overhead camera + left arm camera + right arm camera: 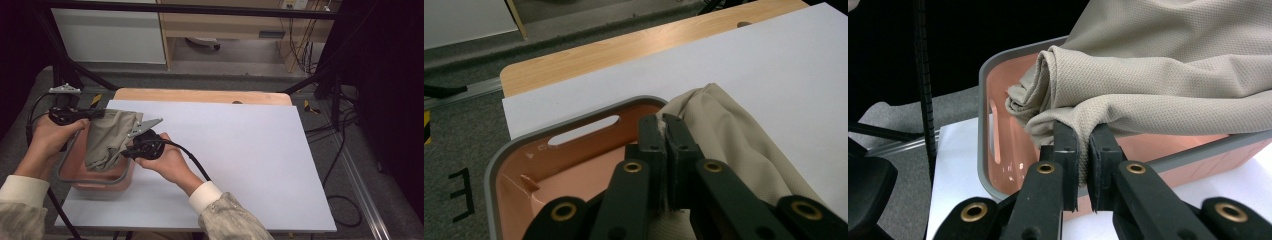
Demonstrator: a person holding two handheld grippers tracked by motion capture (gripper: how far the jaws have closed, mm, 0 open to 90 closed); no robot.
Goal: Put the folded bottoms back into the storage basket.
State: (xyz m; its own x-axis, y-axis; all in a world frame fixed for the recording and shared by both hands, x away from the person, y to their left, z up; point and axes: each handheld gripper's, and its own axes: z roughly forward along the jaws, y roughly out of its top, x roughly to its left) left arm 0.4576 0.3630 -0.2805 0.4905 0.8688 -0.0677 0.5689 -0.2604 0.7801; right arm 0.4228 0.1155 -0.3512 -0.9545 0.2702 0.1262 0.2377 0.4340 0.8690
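Sleeved forearms are entering at the bottom of the high view, left of centre. Wide bare room is being left by the white table sheet (240, 160) across the centre and right of the frame, while the pink basket (80, 177) is sitting at its lower-left edge. Over the basket, a beige cloth (107, 137) is being held up, crumpled and drooping inside. One edge is being pinched by the left gripper (100, 114), another by the right gripper (125, 154), both clamped tight.
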